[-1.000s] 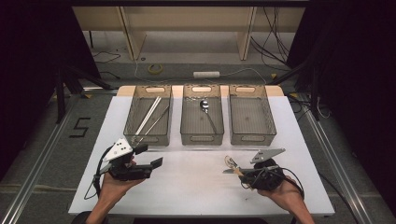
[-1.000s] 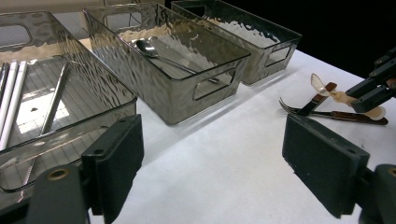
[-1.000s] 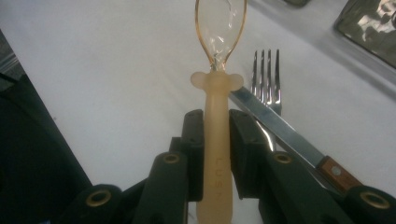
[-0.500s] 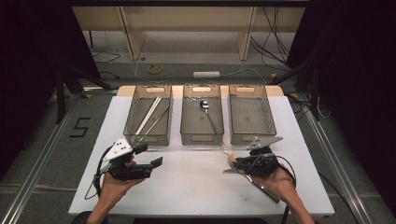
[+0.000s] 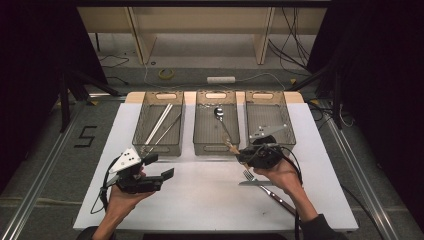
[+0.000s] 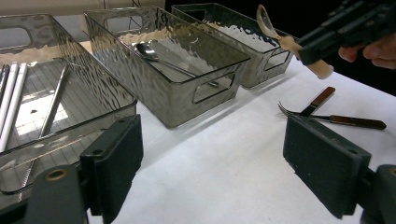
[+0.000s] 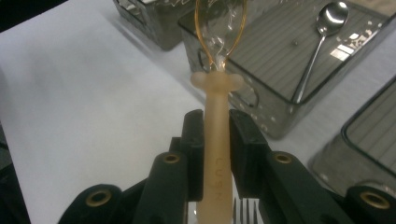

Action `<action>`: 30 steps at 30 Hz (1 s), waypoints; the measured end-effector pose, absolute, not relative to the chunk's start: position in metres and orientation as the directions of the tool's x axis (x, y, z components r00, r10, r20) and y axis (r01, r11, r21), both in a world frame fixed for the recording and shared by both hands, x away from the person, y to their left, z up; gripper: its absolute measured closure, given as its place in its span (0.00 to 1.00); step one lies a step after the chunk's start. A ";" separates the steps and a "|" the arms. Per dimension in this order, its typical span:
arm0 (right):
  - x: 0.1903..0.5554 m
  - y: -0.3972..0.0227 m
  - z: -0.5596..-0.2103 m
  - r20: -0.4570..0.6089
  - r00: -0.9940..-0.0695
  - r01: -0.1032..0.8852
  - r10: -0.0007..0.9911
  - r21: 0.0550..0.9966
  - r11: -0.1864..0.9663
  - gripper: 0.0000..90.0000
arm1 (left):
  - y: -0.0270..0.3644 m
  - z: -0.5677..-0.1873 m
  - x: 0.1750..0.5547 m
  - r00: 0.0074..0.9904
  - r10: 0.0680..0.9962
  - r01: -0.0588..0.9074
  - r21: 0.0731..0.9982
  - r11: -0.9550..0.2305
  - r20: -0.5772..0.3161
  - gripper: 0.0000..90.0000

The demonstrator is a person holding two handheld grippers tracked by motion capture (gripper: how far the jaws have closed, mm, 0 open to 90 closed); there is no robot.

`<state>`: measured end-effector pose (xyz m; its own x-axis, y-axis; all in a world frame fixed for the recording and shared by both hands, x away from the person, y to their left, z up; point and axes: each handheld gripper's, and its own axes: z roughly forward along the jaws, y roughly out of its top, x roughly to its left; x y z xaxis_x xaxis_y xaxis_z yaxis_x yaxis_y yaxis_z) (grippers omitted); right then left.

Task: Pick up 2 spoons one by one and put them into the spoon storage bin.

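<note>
My right gripper is shut on the beige handle of a plastic spoon with a clear amber bowl. It hovers by the front right corner of the middle bin, spoon bowl pointing toward that bin. A metal spoon lies inside this bin. The left gripper view shows the held plastic spoon at the upper right, above the bins' front edges. My left gripper stays open and empty over the table's front left, jaws wide apart.
The left bin holds chopsticks and a thin metal piece. The right bin lies behind my right hand. A fork and a knife lie on the white table under that hand.
My right gripper has risen and travelled away from the table's front toward the middle bin, carrying the plastic spoon. The left gripper has stayed put.
</note>
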<state>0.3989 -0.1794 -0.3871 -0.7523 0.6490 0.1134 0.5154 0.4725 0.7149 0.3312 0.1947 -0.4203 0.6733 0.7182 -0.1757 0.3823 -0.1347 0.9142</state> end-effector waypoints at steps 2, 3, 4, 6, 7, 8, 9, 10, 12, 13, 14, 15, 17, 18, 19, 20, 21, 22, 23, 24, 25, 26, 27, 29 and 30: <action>0.404 -0.175 -0.385 0.113 -0.755 0.511 0.646 0.720 0.470 0.86 | 0.195 -0.420 0.331 0.673 0.718 0.382 0.914 -0.133 -0.177 0.22; 0.406 -0.173 -0.383 0.115 -0.755 0.512 0.645 0.718 0.471 0.86 | 0.195 -0.420 0.331 0.671 0.719 0.383 0.915 -0.128 -0.181 0.22; 0.409 -0.170 -0.382 0.112 -0.756 0.509 0.645 0.720 0.472 0.86 | 0.195 -0.420 0.331 0.671 0.719 0.383 0.915 -0.126 -0.182 0.21; 0.415 -0.166 -0.380 0.115 -0.754 0.512 0.647 0.719 0.469 0.86 | 0.195 -0.420 0.331 0.672 0.718 0.382 0.915 -0.128 -0.180 0.21; 0.417 -0.164 -0.379 0.116 -0.754 0.510 0.646 0.723 0.466 0.86 | 0.195 -0.420 0.331 0.673 0.717 0.381 0.916 -0.127 -0.180 0.21; 0.420 -0.162 -0.378 0.116 -0.753 0.511 0.647 0.723 0.465 0.86 | 0.195 -0.420 0.331 0.673 0.717 0.380 0.916 -0.128 -0.179 0.21; 0.423 -0.160 -0.377 0.119 -0.753 0.511 0.647 0.725 0.461 0.86 | 0.195 -0.420 0.331 0.675 0.716 0.379 0.916 -0.132 -0.176 0.21; 0.425 -0.159 -0.377 0.123 -0.751 0.513 0.648 0.727 0.457 0.86 | 0.195 -0.420 0.331 0.675 0.717 0.379 0.916 -0.132 -0.176 0.21; 0.431 -0.156 -0.376 0.133 -0.754 0.515 0.644 0.727 0.453 0.86 | 0.195 -0.420 0.331 0.674 0.717 0.379 0.916 -0.129 -0.178 0.21; 0.433 -0.154 -0.375 0.142 -0.752 0.522 0.644 0.726 0.449 0.86 | 0.195 -0.420 0.331 0.674 0.717 0.379 0.917 -0.128 -0.178 0.21; 0.436 -0.152 -0.375 0.143 -0.751 0.523 0.644 0.725 0.449 0.86 | 0.195 -0.420 0.331 0.674 0.717 0.378 0.917 -0.128 -0.178 0.21; 0.438 -0.150 -0.374 0.142 -0.750 0.523 0.646 0.724 0.450 0.86 | 0.195 -0.420 0.331 0.674 0.717 0.378 0.917 -0.128 -0.178 0.21; 0.443 -0.147 -0.372 0.141 -0.747 0.526 0.650 0.723 0.448 0.86 | 0.195 -0.420 0.331 0.675 0.716 0.377 0.917 -0.131 -0.175 0.21; 0.446 -0.146 -0.372 0.142 -0.743 0.527 0.653 0.726 0.442 0.86 | 0.195 -0.420 0.331 0.676 0.716 0.377 0.917 -0.131 -0.176 0.21; 0.449 -0.144 -0.371 0.147 -0.740 0.532 0.656 0.726 0.436 0.86 | 0.195 -0.420 0.330 0.676 0.716 0.377 0.917 -0.130 -0.177 0.21; 0.451 -0.142 -0.371 0.147 -0.736 0.534 0.660 0.726 0.434 0.86 | 0.195 -0.419 0.330 0.676 0.715 0.377 0.917 -0.131 -0.176 0.21; 0.454 -0.141 -0.371 0.146 -0.732 0.537 0.666 0.726 0.430 0.86 | 0.195 -0.419 0.330 0.675 0.716 0.376 0.918 -0.124 -0.179 0.21; 0.457 -0.139 -0.371 0.145 -0.730 0.538 0.668 0.725 0.430 0.86 | 0.195 -0.419 0.330 0.675 0.716 0.374 0.920 -0.121 -0.180 0.21; 0.460 -0.138 -0.371 0.145 -0.724 0.543 0.674 0.723 0.428 0.86 | 0.196 -0.419 0.330 0.676 0.714 0.373 0.920 -0.120 -0.181 0.21; 0.463 -0.137 -0.371 0.147 -0.719 0.546 0.679 0.724 0.421 0.86 | 0.196 -0.419 0.330 0.675 0.714 0.375 0.919 -0.117 -0.184 0.21; 0.466 -0.136 -0.371 0.150 -0.714 0.551 0.684 0.722 0.417 0.86 | 0.196 -0.419 0.330 0.675 0.714 0.376 0.919 -0.117 -0.185 0.21; 0.470 -0.135 -0.371 0.146 -0.709 0.556 0.690 0.717 0.421 0.86 | 0.196 -0.419 0.330 0.674 0.715 0.375 0.920 -0.117 -0.184 0.21; 0.473 -0.134 -0.371 0.145 -0.706 0.560 0.693 0.713 0.421 0.86 | 0.196 -0.419 0.330 0.674 0.715 0.376 0.919 -0.116 -0.185 0.21; 0.479 -0.132 -0.371 0.151 -0.697 0.569 0.701 0.710 0.414 0.86 | 0.196 -0.419 0.330 0.672 0.717 0.378 0.919 -0.114 -0.187 0.21; 0.482 -0.131 -0.371 0.151 -0.694 0.573 0.705 0.708 0.413 0.86 | 0.196 -0.419 0.330 0.673 0.716 0.377 0.919 -0.116 -0.186 0.21</action>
<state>0.4820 -0.1311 -0.3706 -0.6935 0.7045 0.1506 0.5733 0.4131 0.7076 0.3302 0.1960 -0.4191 0.6733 0.7157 -0.1856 0.3767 -0.1160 0.9190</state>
